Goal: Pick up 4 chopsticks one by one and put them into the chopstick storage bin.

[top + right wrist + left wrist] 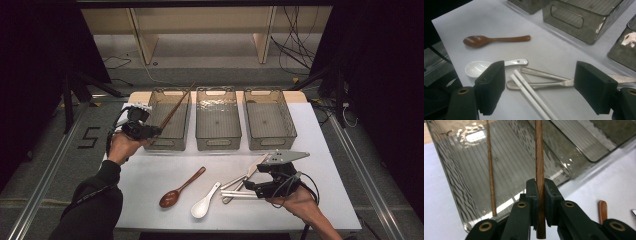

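Brown wood is what the left gripper (539,202) is clamped on: one chopstick (539,157) held over the left smoky-plastic bin (169,120), where its twin (491,170) already lies, so I'd lower the tip inside the rim and lay it alongside before letting go. The right gripper (537,87) hangs with jaws wide apart over the white chopsticks (531,93). No brand or label is readable anywhere; only a "5" is marked on the floor (88,137).

Brown wooden chopstick (539,152), smoky grey ribbed bins (218,120), reddish-brown spoon (491,40), white spoon (480,67), white chopsticks (531,95)
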A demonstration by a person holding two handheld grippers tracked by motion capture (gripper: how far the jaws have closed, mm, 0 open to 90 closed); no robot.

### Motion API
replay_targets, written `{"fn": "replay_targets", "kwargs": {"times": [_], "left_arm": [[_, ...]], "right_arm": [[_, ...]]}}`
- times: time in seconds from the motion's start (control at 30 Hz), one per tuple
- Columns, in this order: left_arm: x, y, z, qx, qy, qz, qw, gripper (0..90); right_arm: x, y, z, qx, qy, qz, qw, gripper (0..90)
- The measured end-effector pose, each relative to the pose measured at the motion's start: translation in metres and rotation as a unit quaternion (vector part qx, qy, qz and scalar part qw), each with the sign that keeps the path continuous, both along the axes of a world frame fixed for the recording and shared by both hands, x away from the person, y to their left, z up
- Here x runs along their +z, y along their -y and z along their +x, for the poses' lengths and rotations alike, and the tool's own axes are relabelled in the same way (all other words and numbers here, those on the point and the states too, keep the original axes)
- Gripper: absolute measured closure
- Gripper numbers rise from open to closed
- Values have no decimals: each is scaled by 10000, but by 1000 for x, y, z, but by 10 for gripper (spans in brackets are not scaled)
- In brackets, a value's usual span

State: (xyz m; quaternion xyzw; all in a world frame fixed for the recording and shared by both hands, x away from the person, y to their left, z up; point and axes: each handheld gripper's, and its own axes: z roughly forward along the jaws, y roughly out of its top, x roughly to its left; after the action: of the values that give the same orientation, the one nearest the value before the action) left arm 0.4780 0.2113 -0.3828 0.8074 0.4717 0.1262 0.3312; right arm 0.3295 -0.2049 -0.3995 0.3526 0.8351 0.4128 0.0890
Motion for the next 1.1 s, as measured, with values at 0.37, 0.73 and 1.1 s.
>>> {"fn": "replay_targets", "kwargs": {"times": [0.37, 0.73, 1.1], "left_arm": [[-6, -13, 21, 327, -108, -38, 9994, 830], [-15, -18, 36, 499, -280, 76, 9983, 830], [-24, -16, 46, 605, -413, 204, 9971, 825]], "right_arm": [[-1, -2, -1, 93, -19, -40, 9999, 262], [0, -2, -1, 96, -9, -8, 10000, 258], [0, -2, -1, 114, -3, 14, 9999, 254]]}}
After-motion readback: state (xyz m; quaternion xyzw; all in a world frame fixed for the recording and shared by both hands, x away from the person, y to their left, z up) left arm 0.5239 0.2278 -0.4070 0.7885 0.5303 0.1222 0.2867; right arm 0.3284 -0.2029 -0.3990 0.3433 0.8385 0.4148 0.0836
